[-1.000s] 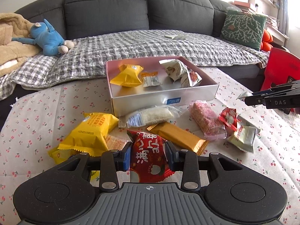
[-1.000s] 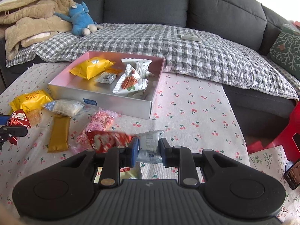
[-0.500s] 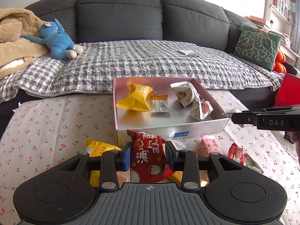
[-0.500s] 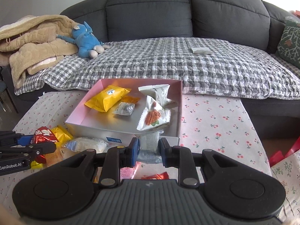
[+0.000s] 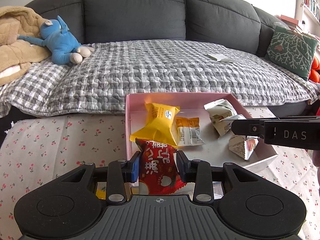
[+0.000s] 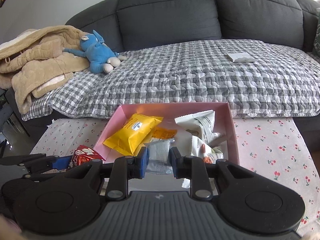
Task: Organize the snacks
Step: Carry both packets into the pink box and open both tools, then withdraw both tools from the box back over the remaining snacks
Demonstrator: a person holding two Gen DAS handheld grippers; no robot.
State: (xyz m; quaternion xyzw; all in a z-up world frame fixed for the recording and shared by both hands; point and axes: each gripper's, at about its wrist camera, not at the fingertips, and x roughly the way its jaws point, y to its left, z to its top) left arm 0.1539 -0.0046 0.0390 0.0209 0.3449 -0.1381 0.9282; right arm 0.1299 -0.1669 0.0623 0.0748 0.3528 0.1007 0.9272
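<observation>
Pink box (image 5: 128, 120) with yellow packet (image 5: 158, 124) and white packets (image 5: 220, 114); left hand-held gripper (image 5: 158, 165) pinching red snack (image 5: 158, 168).

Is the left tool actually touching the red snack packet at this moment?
Touching. In the left wrist view the left tool is closed on the red snack packet, with both pads pressed against its sides.

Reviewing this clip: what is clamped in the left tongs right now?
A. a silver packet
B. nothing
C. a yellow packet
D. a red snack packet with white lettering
D: in the left wrist view the left tongs pinch a red snack packet with white lettering, held at the near edge of the pink box; the silver packet sits in the right tongs instead.
</observation>
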